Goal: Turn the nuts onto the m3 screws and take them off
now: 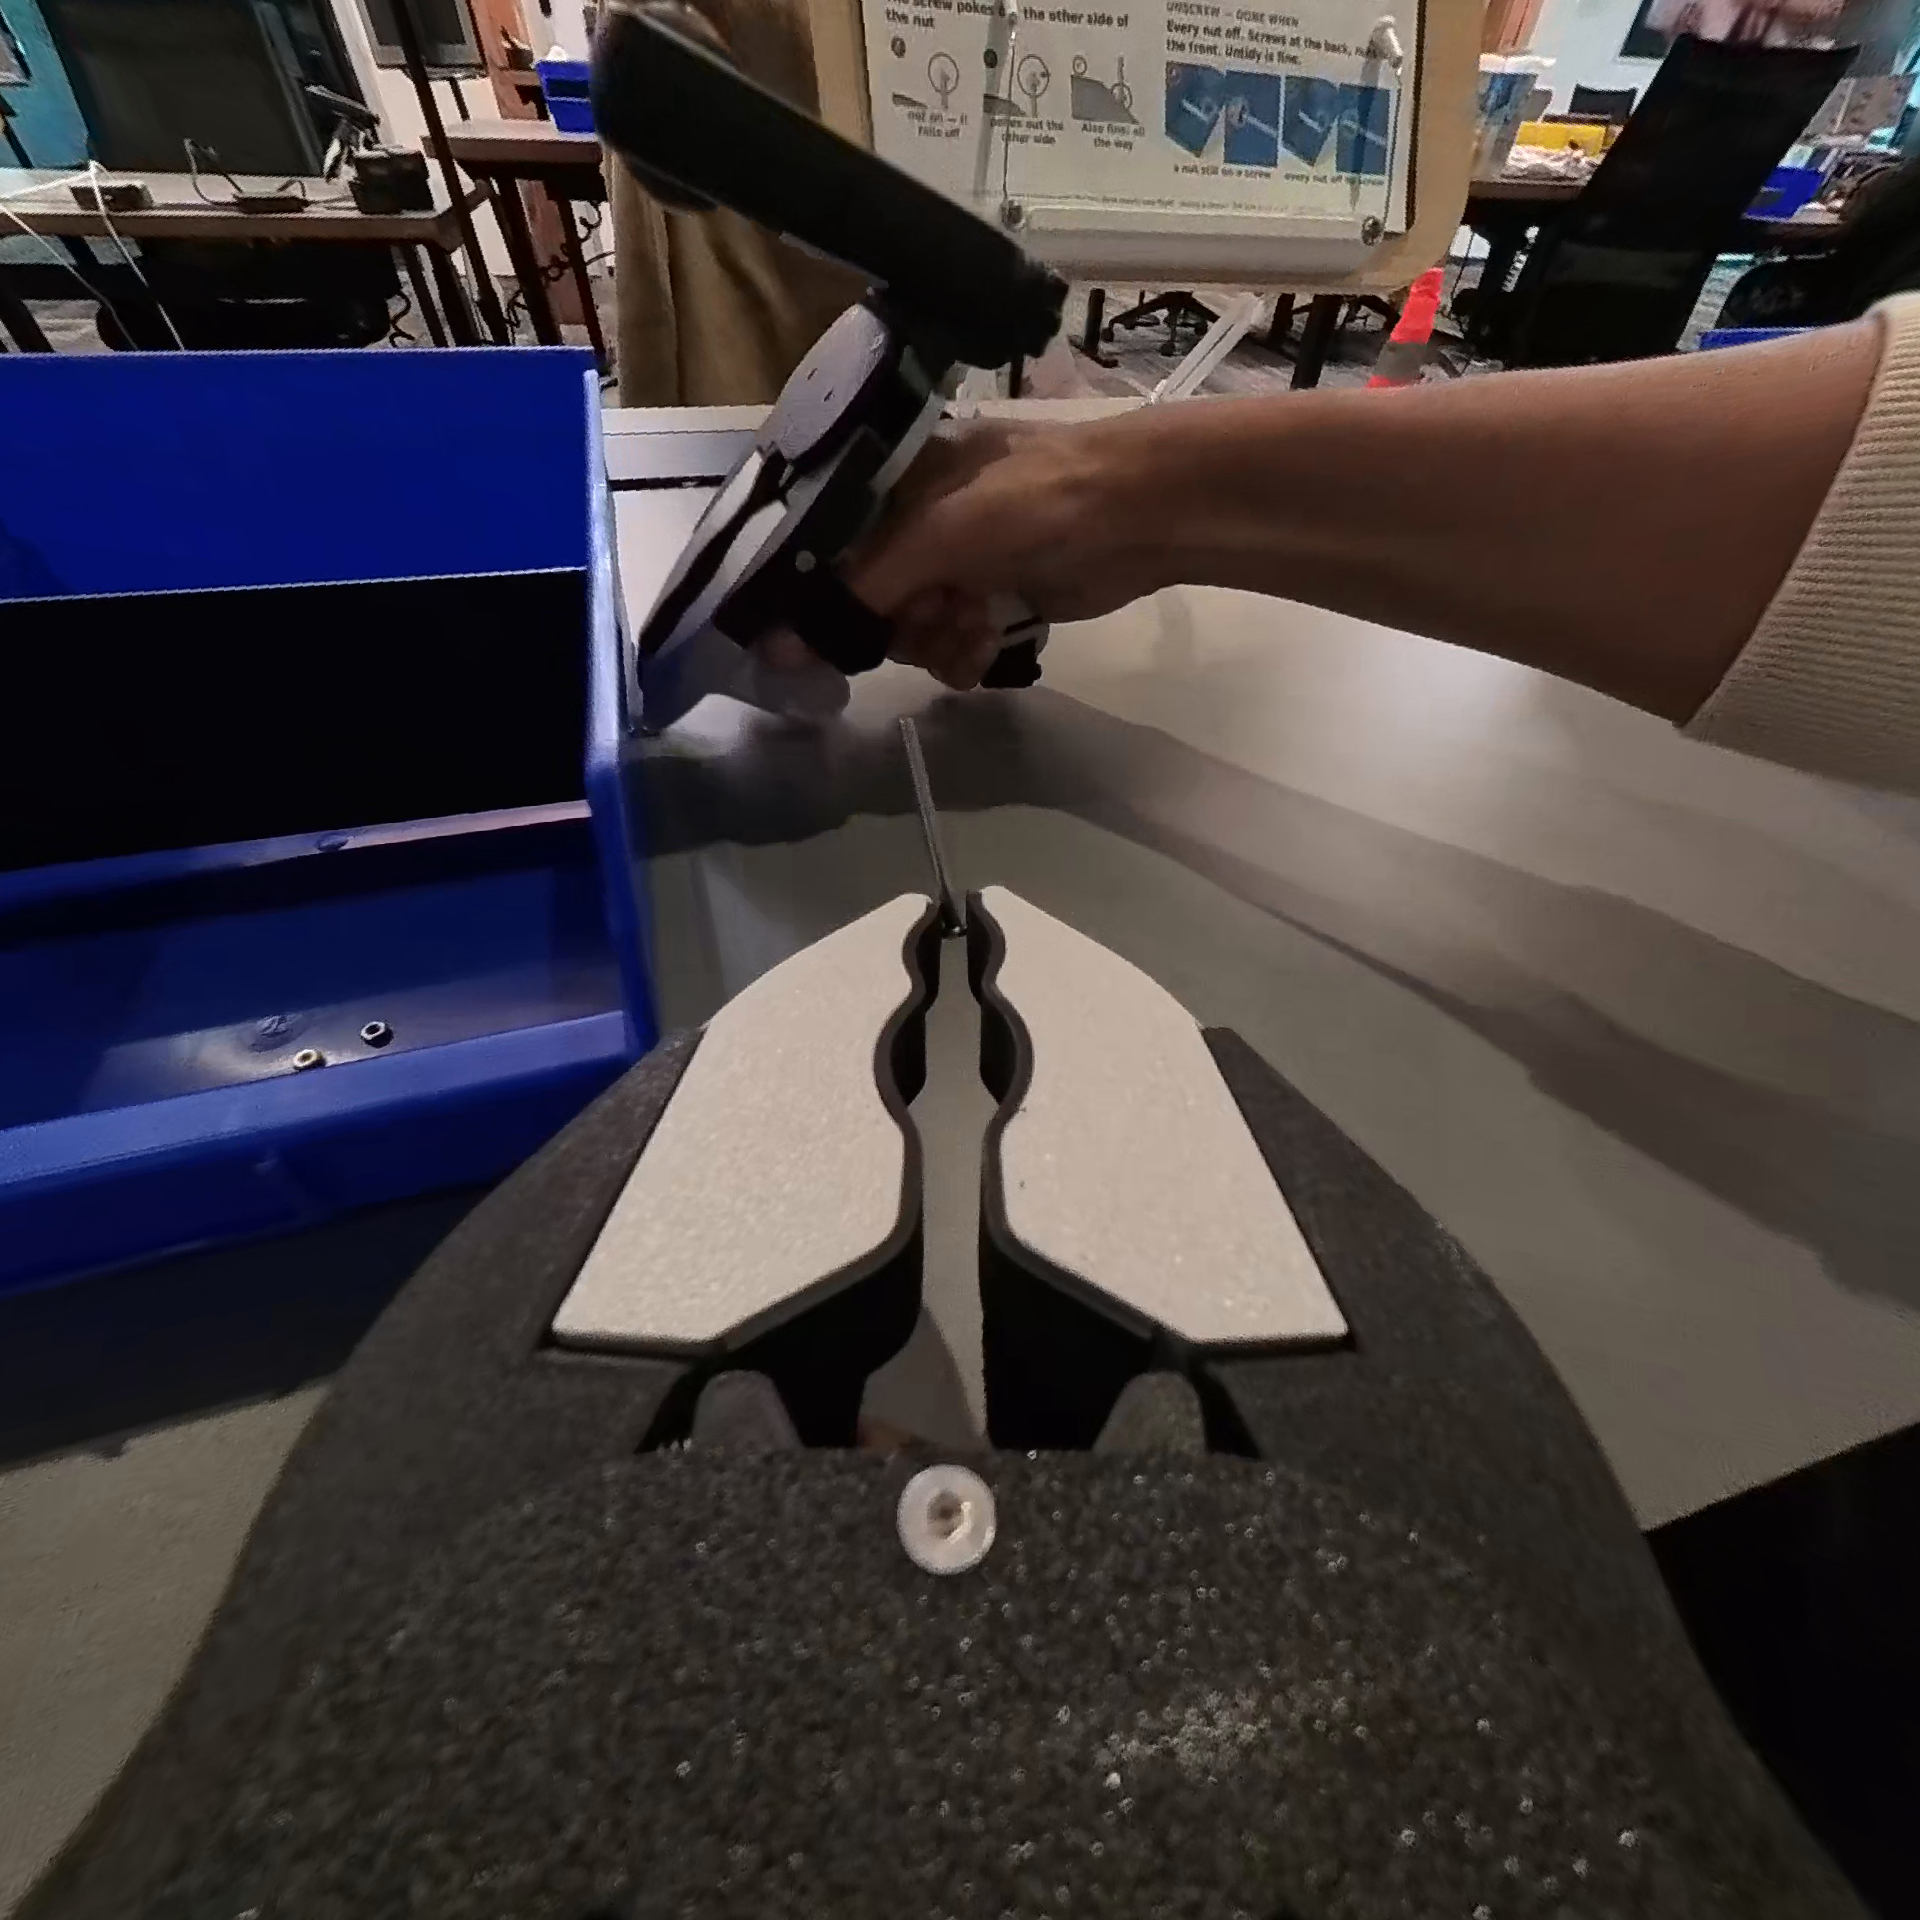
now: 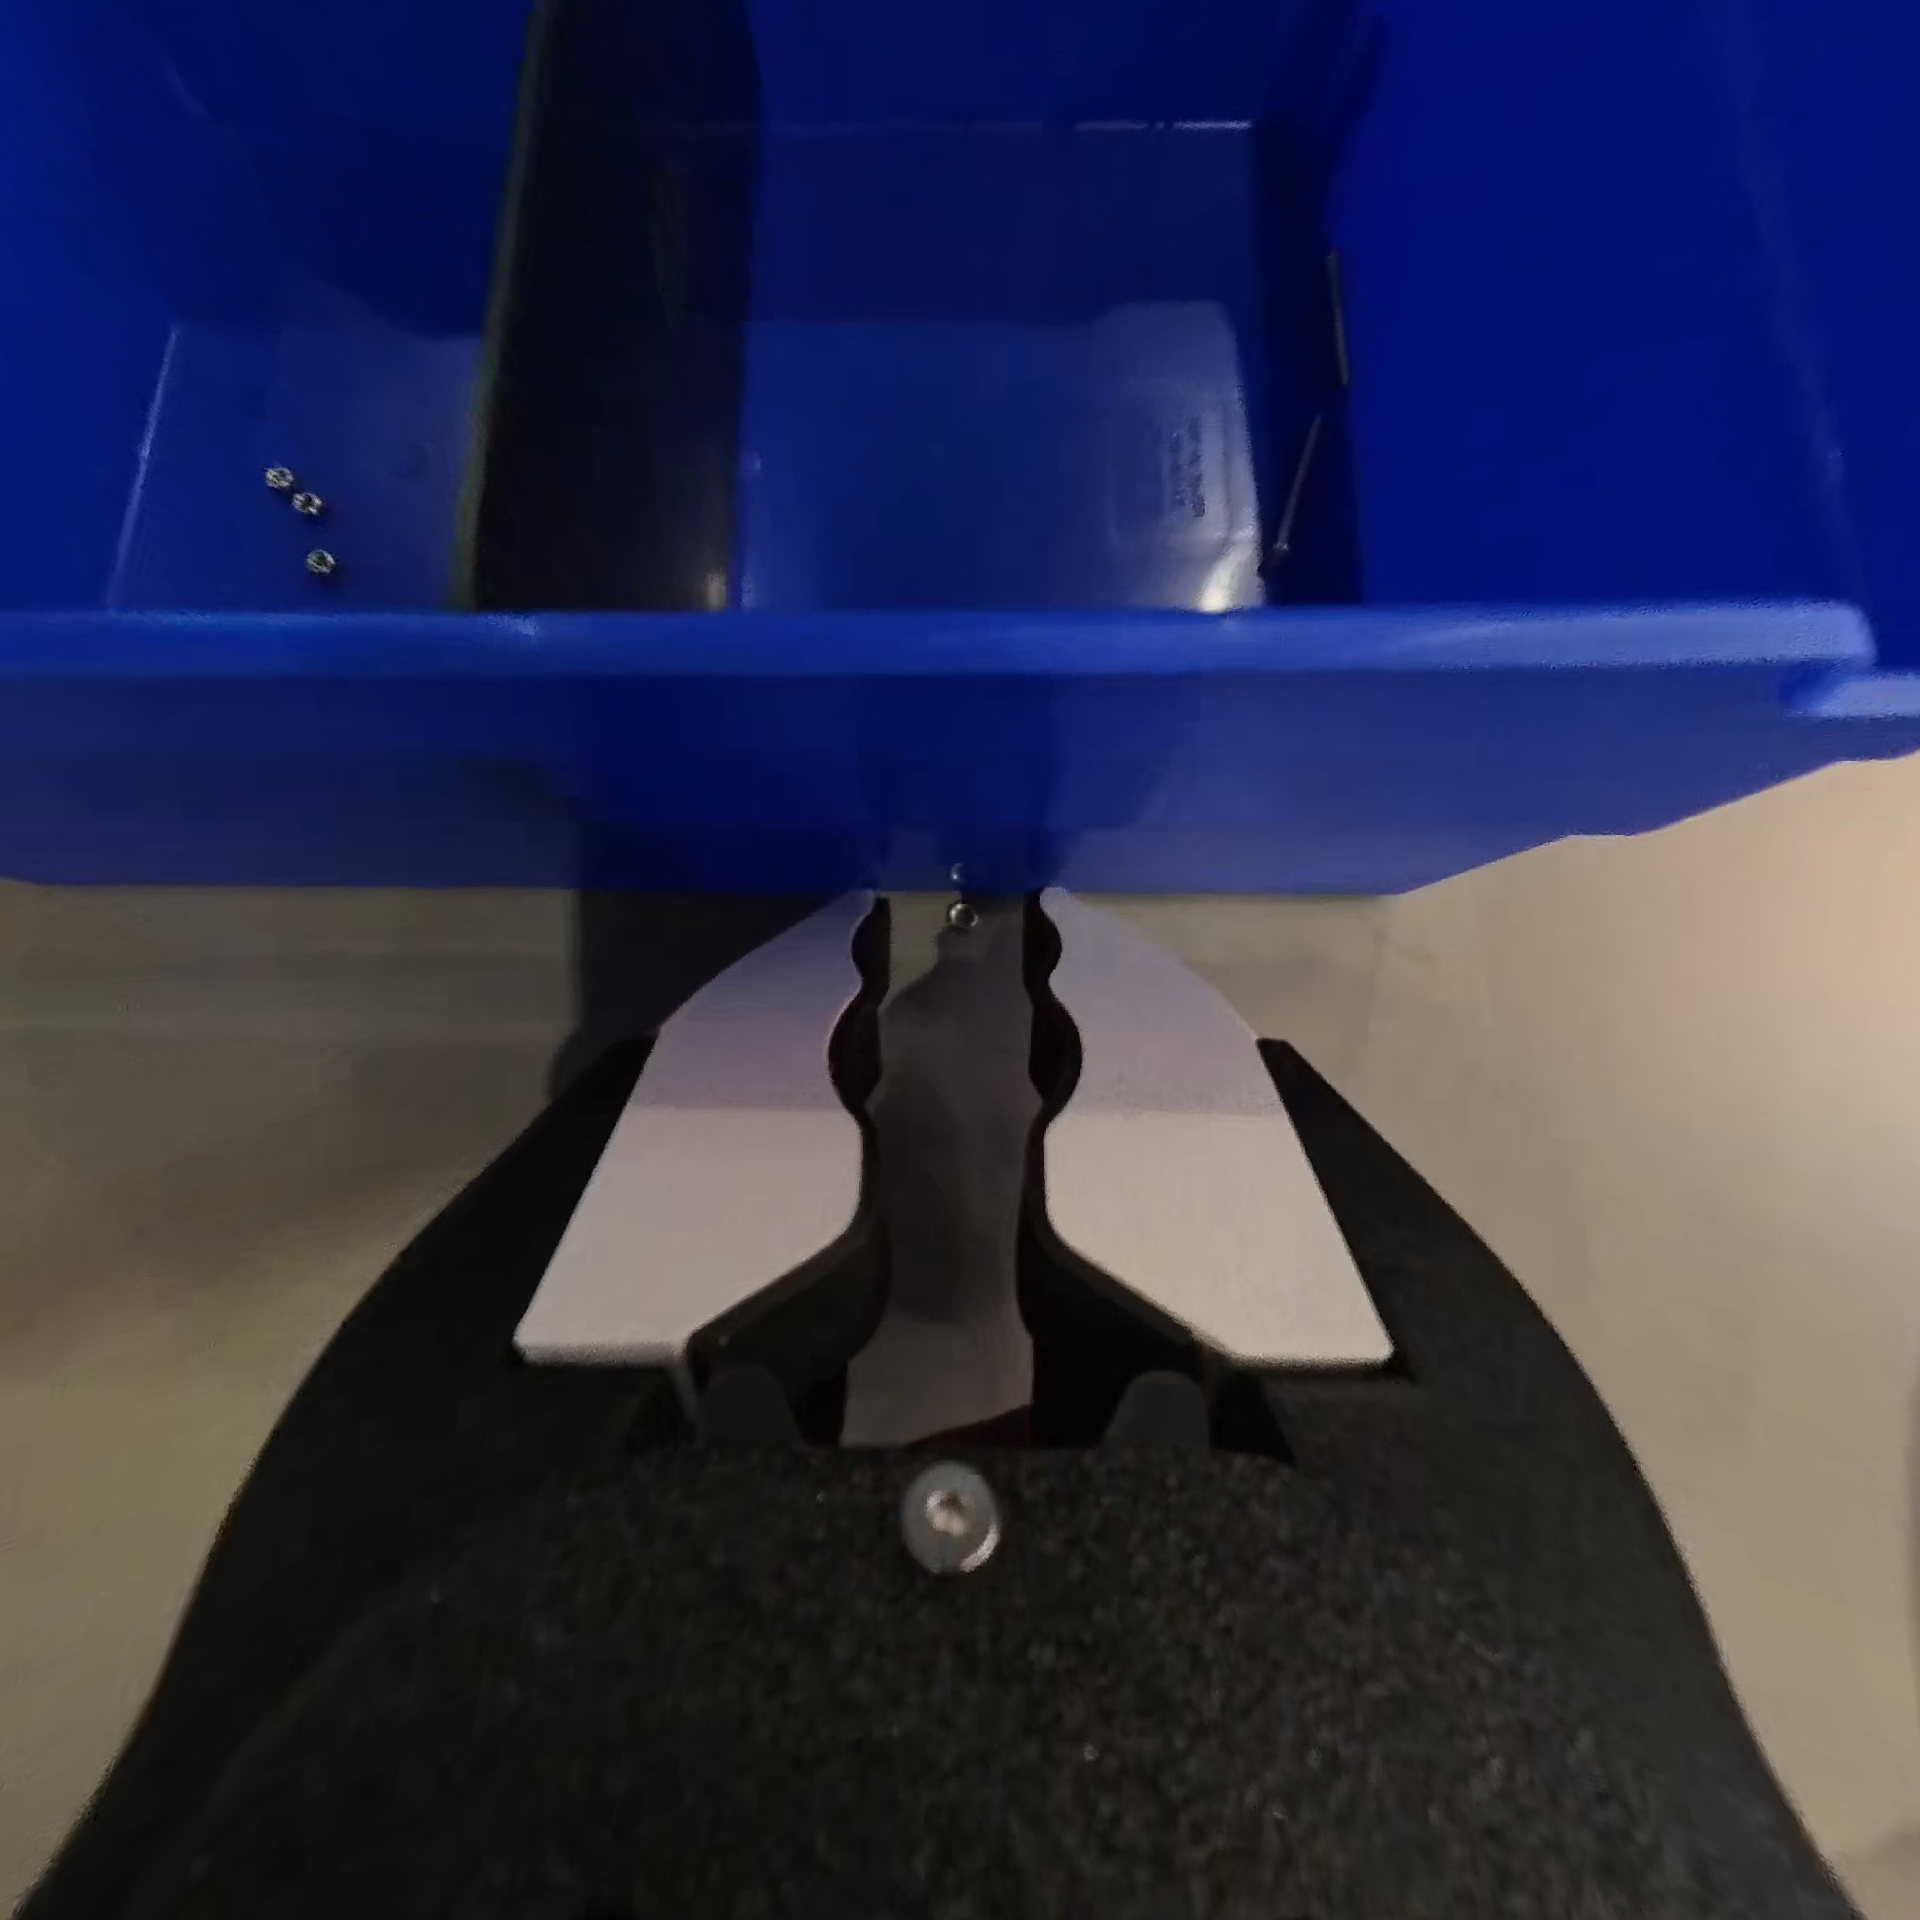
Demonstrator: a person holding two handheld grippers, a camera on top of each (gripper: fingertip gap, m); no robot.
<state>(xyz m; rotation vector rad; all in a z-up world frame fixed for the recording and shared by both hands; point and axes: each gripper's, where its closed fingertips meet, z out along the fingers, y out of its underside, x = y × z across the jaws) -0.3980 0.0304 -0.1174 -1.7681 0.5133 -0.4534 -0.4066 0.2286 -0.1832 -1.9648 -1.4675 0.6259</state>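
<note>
Between the tips of the left gripper (image 1: 953, 914) a thin m3 screw (image 1: 928, 805) is being pinched by its head end, its shank sticking out forward and bare over the grey table (image 1: 1351, 935). Just beside the outer wall of the blue bin (image 2: 935, 748), a loose nut (image 2: 964, 914) is lying on the table between the parted fingers of the right gripper (image 2: 961, 920), which are standing narrowly apart and not yet closing on it. Three more nuts (image 2: 304, 503) are sitting in the bin's left compartment, and two screws (image 2: 1299, 488) are leaning in the right one. Judging from this, the nut is so small and so close to the wall that the tips are likely bumping the bin first, flicking the nut away or under it; a slanted grip is also risking cross-threading on the screw
</note>
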